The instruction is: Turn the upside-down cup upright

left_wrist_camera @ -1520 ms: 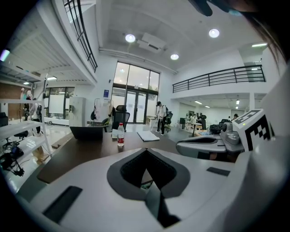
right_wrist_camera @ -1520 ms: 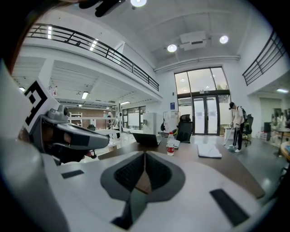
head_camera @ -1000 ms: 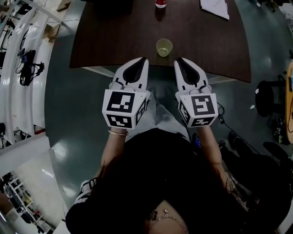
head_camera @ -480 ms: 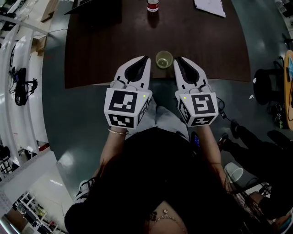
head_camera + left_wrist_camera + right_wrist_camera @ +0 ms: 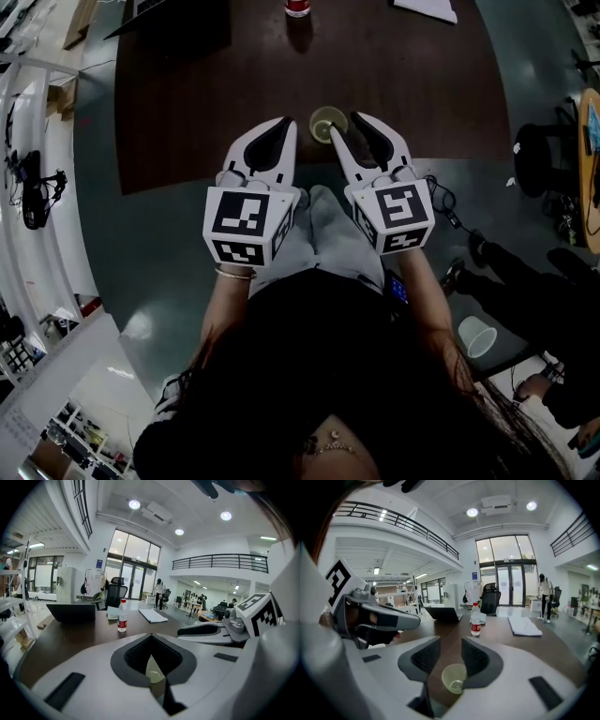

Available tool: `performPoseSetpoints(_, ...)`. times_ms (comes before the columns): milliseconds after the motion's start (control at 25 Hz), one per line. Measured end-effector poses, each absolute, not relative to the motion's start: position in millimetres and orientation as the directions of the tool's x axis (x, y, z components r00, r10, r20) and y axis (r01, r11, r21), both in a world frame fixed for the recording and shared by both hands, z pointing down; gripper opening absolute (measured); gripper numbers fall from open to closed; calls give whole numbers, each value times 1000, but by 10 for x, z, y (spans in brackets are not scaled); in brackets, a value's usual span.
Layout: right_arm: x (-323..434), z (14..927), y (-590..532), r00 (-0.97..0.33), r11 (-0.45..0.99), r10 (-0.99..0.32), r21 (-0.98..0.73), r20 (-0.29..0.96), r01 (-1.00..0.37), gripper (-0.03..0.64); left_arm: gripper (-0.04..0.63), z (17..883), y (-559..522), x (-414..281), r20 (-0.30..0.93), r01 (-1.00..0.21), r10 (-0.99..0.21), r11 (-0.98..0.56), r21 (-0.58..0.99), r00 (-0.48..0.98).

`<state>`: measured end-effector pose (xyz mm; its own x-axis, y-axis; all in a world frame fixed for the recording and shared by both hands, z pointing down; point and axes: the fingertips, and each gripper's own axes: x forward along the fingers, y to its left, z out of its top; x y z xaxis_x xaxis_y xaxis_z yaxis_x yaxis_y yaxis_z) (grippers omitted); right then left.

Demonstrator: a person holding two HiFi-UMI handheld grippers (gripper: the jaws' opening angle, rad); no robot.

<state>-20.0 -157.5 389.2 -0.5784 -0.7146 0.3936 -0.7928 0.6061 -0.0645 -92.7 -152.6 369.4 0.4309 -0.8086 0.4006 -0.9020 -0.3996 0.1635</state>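
Observation:
A pale translucent cup (image 5: 328,123) stands on the dark table (image 5: 187,94) near its front edge; I cannot tell which end is up. My left gripper (image 5: 290,121) is shut and empty, with its tip just left of the cup. My right gripper (image 5: 343,126) has just been opening, and its jaws stand slightly apart with no pad on anything. In the right gripper view the cup (image 5: 453,678) shows in the gap at the right gripper (image 5: 451,641) tips. The left gripper view catches the cup (image 5: 154,673) through the slit of the left gripper (image 5: 151,635).
A water bottle (image 5: 297,7) stands at the table's far side, with a laptop (image 5: 169,14) to its left and papers (image 5: 427,7) to its right. On the floor a white paper cup (image 5: 476,335) lies at the right. A black chair (image 5: 539,150) stands right of the table.
Both grippers have moved forward over the table edge to flank the cup. The right gripper's jaws, closed before, now stand slightly apart.

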Motion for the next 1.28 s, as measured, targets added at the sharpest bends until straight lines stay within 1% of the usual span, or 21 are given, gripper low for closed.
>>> performPoseSetpoints(120, -206, 4020, -1571, -601, 629, -684, -84, 414, -773, 173, -6, 3794, -1540, -916, 416, -907, -807, -383, 173, 420)
performPoseSetpoints(200, -224, 4124, -1581, -608, 641, -669, -82, 428, -763, 222, -6, 3866, -1564, -930, 425, -911, -806, -372, 175, 411)
performPoseSetpoints(320, -255, 4292, -1575, -616, 655, -644, -90, 453, -751, 259, -6, 3953, -1579, -990, 435, -918, -809, -349, 187, 396)
performPoseSetpoints(520, -235, 4511, -1608, -610, 653, -626, -103, 486, -751, 284, -6, 4091, -1618, -1074, 456, -930, -811, -311, 196, 367)
performPoseSetpoints(800, -227, 4731, -1696, -615, 615, -637, -174, 465, -769, 320, -6, 4276, -1655, -1145, 482, -939, -806, -272, 212, 343)
performPoseSetpoints(880, -249, 4818, -1706, -610, 621, -631, -159, 478, -767, 337, -6, 4319, -1671, -1157, 487, -939, -804, -267, 218, 342)
performPoseSetpoints(1080, -305, 5056, -1694, -588, 630, -620, -117, 520, -767, 356, -6, 4414, -1670, -1181, 497, -937, -796, -264, 228, 345)
performPoseSetpoints(1280, -323, 5288, -1703, -551, 652, -615, -30, 564, -758, 368, -6, 4506, -1660, -1201, 512, -938, -788, -254, 236, 342)
